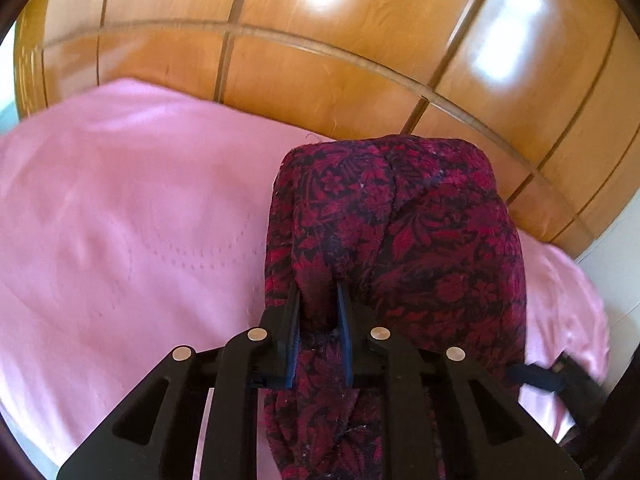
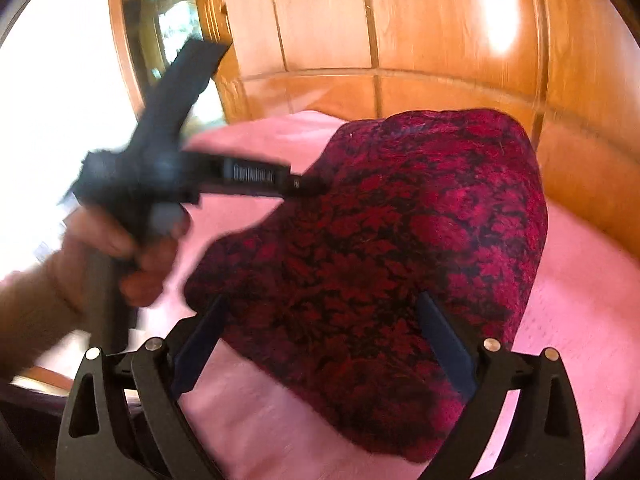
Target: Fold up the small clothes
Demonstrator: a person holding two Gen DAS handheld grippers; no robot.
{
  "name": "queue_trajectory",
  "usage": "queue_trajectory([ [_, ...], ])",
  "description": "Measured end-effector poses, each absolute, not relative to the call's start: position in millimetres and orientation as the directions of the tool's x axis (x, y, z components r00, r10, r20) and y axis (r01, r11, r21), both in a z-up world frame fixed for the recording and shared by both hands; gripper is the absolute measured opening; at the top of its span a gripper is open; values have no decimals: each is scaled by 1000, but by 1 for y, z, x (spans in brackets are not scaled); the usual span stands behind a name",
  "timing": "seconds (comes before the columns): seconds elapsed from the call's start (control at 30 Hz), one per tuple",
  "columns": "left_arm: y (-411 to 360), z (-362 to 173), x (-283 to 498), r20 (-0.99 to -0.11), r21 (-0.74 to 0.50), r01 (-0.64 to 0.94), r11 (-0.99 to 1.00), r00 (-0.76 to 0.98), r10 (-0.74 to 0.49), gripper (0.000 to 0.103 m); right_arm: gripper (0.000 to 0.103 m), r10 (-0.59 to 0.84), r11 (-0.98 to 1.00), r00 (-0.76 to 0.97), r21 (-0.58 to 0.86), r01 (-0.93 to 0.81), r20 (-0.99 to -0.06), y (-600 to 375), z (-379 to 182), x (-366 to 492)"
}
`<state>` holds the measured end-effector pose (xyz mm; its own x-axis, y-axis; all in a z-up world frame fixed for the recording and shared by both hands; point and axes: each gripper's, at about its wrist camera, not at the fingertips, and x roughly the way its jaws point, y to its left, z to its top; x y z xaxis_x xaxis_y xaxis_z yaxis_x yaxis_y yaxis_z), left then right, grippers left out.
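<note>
Left gripper [image 1: 318, 292] pinches fold of red patterned garment [image 1: 400, 232], likely to carry edge over; right gripper [image 2: 320, 312] gapes wide astride it, gripping nothing; garment on pink sheet [image 1: 120, 220].

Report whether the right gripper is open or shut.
Open: the right gripper has its fingers spread wide over the red patterned garment, not pinching it.

White lettering on left gripper [image 2: 308, 186], illegible

Your two wrist cameras look steeply down, close over the red garment [image 1: 400, 232] [image 2: 380, 240] they share on the pink sheet [image 1: 120, 220] [image 2: 580, 300]
</note>
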<state>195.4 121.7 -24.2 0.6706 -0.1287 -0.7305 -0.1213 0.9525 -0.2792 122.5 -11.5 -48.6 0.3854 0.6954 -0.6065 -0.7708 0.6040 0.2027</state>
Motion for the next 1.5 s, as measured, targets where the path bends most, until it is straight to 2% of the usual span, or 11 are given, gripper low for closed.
queue_trajectory([
  [0.07,117,-23,191,-728,-231,-121,965,679,-89,15,92,752,591,349,338,-733,-559,-33,-33,140],
  [0.13,112,-21,188,-726,-206,-126,970,685,-65,15,92,776,595,362,408,-693,-517,-45,-20,154],
  [0.27,106,-17,182,-717,-162,-133,978,697,-24,15,92,740,655,427,414,-632,-519,-42,1,190],
  [0.47,99,-16,182,-707,-148,-139,979,707,-7,15,89,602,775,462,335,-537,-652,-12,10,258],
  [0.67,95,-17,182,-695,-136,-130,982,719,-1,15,88,537,790,363,304,-532,-762,16,-8,312],
  [0.8,94,-21,182,-697,-129,-133,983,717,6,15,94,477,800,310,259,-542,-822,43,-35,329],
  [0.9,96,-25,182,-705,-133,-148,980,709,12,15,98,443,812,327,219,-541,-835,55,-46,328],
  [1.07,98,-22,178,-702,-151,-153,977,712,4,15,98,521,792,398,253,-556,-756,38,-28,311],
  [1.23,97,-23,177,-707,-146,-166,975,707,14,15,100,676,731,435,470,-494,-594,-29,-12,295],
  [1.33,100,-27,178,-711,-161,-171,972,703,6,15,101,742,670,407,606,-429,-533,-77,-35,288],
  [1.5,101,-30,178,-717,-149,-173,974,697,14,15,101,800,597,314,728,-338,-511,-113,-98,273],
])
